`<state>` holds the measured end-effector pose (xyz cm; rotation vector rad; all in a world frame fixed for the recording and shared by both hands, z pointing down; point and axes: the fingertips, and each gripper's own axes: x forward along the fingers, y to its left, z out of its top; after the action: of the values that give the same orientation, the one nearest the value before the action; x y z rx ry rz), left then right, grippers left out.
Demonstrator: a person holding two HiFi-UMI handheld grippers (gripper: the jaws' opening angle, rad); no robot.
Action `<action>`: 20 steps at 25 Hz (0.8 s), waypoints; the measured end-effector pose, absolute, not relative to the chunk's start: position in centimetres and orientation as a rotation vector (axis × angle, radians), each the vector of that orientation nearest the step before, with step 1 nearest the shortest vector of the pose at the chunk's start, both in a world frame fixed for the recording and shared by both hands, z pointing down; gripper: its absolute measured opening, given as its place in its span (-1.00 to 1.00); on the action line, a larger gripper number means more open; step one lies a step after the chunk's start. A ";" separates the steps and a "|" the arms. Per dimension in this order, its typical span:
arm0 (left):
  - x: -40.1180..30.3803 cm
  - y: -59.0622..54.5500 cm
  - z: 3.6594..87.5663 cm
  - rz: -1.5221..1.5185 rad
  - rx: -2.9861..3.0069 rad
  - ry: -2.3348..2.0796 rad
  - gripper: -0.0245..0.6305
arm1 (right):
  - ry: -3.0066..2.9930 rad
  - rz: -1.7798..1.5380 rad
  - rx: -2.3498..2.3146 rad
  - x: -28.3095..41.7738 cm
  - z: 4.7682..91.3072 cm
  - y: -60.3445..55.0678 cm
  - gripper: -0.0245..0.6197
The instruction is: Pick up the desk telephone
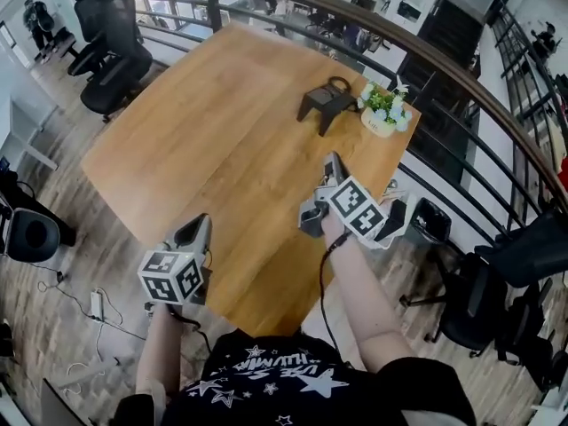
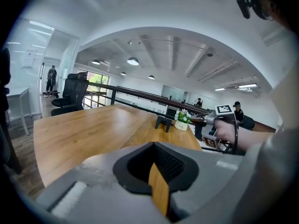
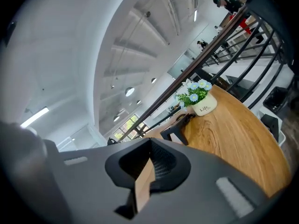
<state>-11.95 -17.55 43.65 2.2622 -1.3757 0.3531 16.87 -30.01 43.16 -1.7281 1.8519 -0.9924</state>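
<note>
The desk telephone [image 1: 327, 102] is a low black shape with a loop on top. It stands on the wooden table [image 1: 222, 140] near the far right edge, and it appears small in the left gripper view [image 2: 164, 122] and closer in the right gripper view [image 3: 180, 127]. My right gripper [image 1: 332, 161] hovers over the table's right edge, pointing at the telephone but well short of it, jaws shut and empty [image 3: 149, 164]. My left gripper [image 1: 200, 225] is at the near edge, far from the telephone, jaws together with nothing in them [image 2: 158, 164].
A white pot of blue and white flowers [image 1: 383, 114] stands right beside the telephone. A curved metal railing [image 1: 461, 78] runs behind the table. Black office chairs [image 1: 111, 51] stand at the far left, and more at the right [image 1: 497, 291].
</note>
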 end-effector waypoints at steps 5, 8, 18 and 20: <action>-12.8 -21.6 45.3 0.369 2.272 -1.327 -0.92 | 1.680 -1.045 -1.708 16.8 44.8 -35.1 -0.89; -13.1 -24.0 46.3 0.378 2.283 -1.307 -0.92 | 1.574 -1.064 -1.668 16.9 45.5 -38.2 -0.73; -13.9 -29.8 49.2 0.349 2.254 -1.271 -0.92 | 1.452 -1.113 -1.668 16.5 49.9 -44.5 -0.41; -13.9 -30.4 49.5 0.343 2.249 -1.271 -0.92 | 1.391 -1.117 -1.658 17.0 50.8 -45.4 -0.38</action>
<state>-13.85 -30.40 49.54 2.2488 -1.2706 0.3434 16.98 -45.36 50.82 -1.6576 1.3908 -1.1169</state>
